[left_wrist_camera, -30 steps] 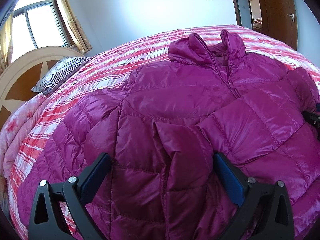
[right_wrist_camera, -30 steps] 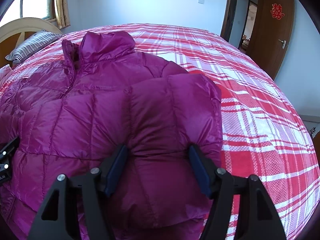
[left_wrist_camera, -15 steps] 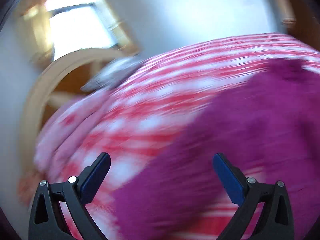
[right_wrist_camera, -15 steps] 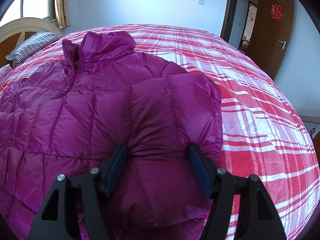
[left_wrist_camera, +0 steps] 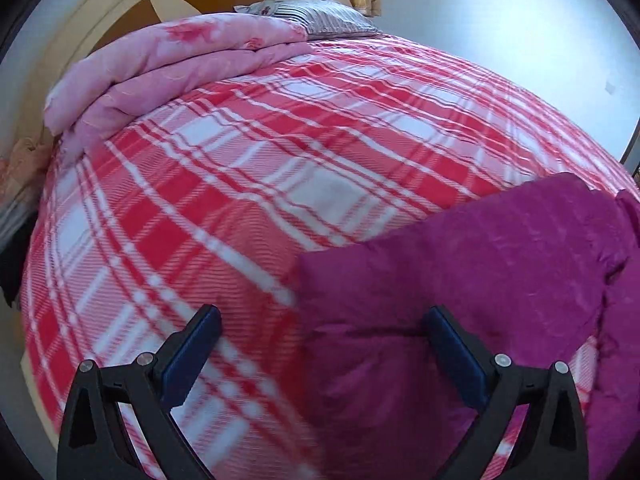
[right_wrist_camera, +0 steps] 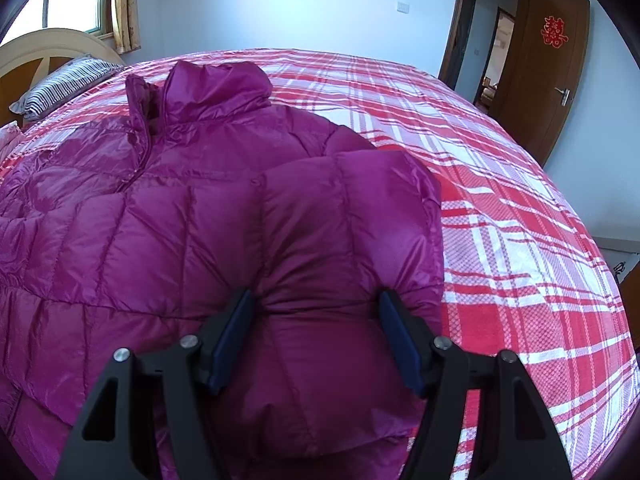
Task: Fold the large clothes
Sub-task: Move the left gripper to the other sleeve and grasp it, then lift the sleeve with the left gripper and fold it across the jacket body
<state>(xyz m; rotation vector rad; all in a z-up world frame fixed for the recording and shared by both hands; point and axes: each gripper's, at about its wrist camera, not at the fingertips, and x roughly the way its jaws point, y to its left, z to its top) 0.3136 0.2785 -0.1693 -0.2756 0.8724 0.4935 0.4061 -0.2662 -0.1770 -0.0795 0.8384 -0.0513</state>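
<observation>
Bed (right_wrist_camera: pixel 500 208) first, big with a red and white checked cover. On it lies my purple jacket (right_wrist_camera: pixel 160 220), spread flat, its collar at the far end. Its right sleeve is folded over the front. My right gripper (right_wrist_camera: pixel 316 334) pinches that puffy sleeve. My left gripper (left_wrist_camera: pixel 320 354) is wide open and holds nothing, over the jacket's left edge (left_wrist_camera: pixel 480 264).

A bed (right_wrist_camera: pixel 500 184) covered by a red-and-white plaid blanket (left_wrist_camera: pixel 248 184) was seen. A purple quilted jacket (right_wrist_camera: pixel 168 216) was spread front-up on it, one sleeve folded over the body. A folded pink quilt (left_wrist_camera: pixel 168 60) and a striped pillow (right_wrist_camera: pixel 64 84) were laid by the headboard (left_wrist_camera: pixel 100 4).
</observation>
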